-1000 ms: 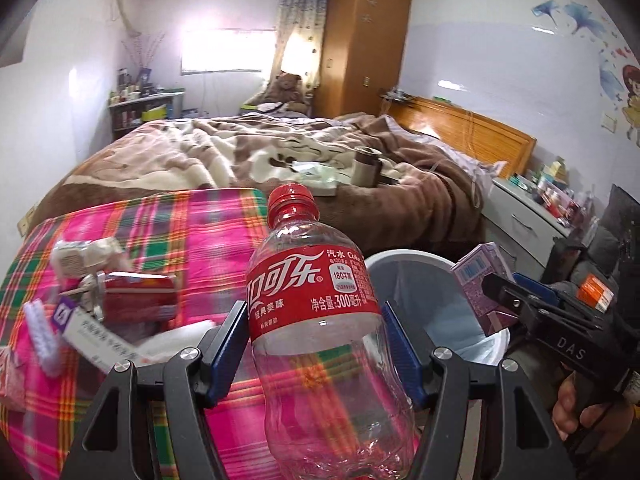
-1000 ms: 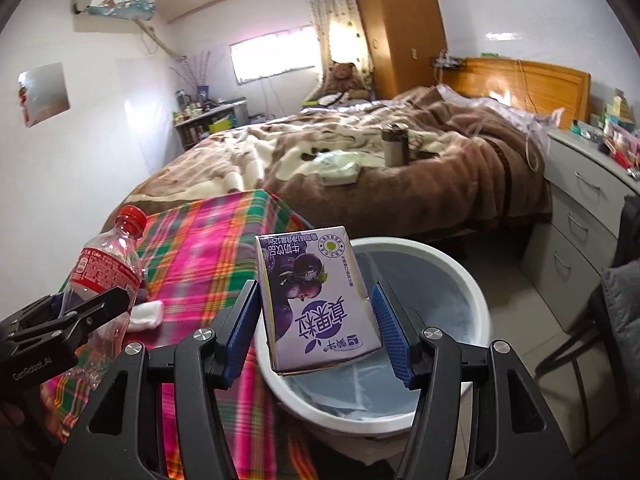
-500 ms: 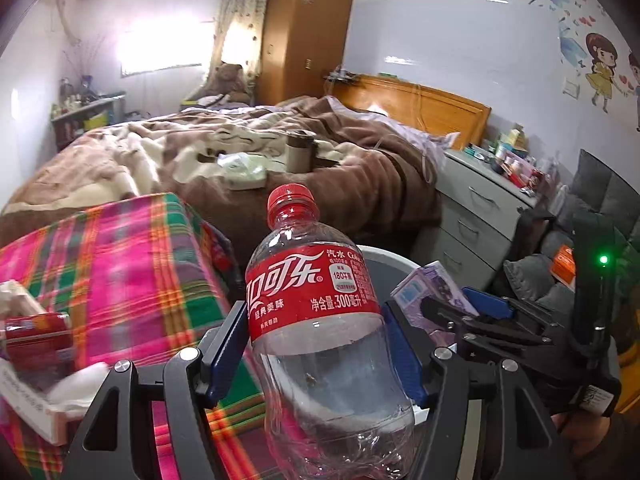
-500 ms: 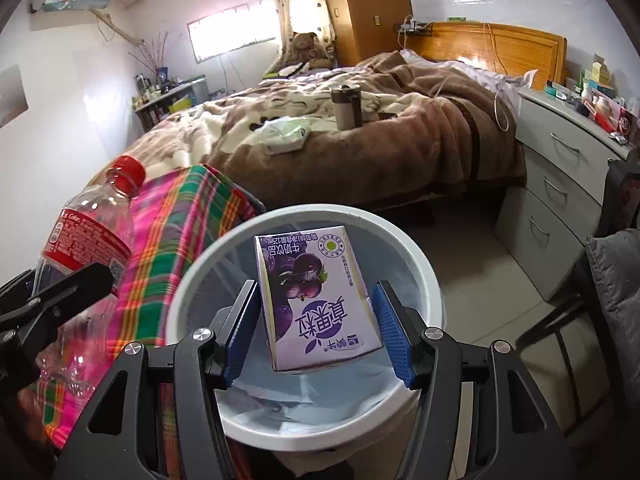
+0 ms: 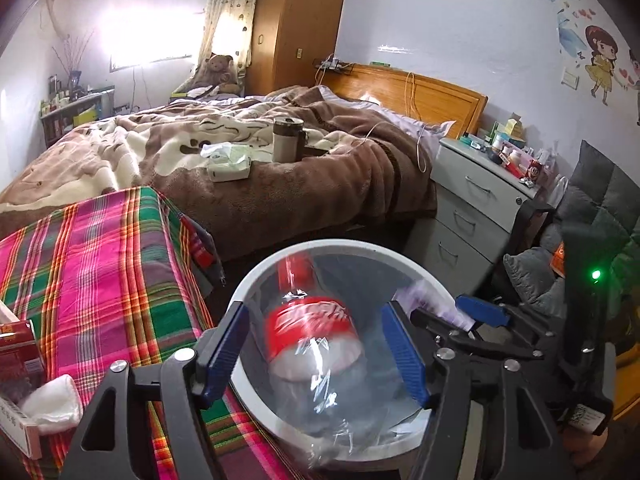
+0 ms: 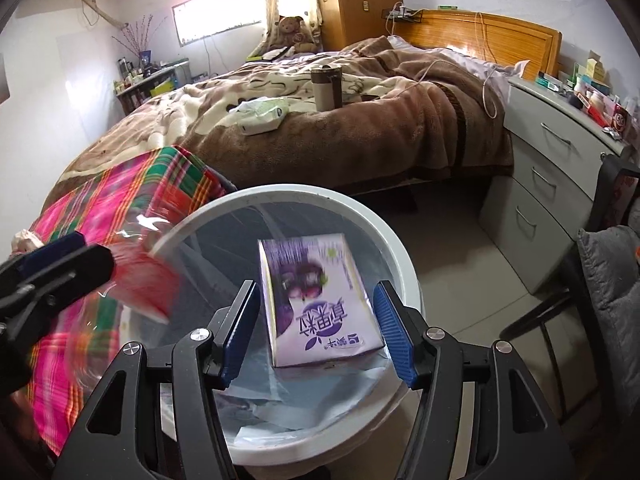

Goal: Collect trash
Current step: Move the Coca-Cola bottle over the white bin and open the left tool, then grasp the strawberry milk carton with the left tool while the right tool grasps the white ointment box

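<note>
Bottle (image 5: 312, 332) and carton (image 6: 320, 300) now dropping, both claws opening, white bin (image 6: 404, 264), plaid cloth (image 5: 100, 264).

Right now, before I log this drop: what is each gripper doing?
Left gripper: jaws opening, cola bottle falling free toward the bin.
Right gripper: jaws opening, purple carton released between them.

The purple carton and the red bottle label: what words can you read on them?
Purple carton: upside down; big Chinese characters, read as "真果粒", with small blurred print beside them.
Bottle's red label: white writing, too blurred by motion to read.
Box on the plaid cloth: print too small.
</note>
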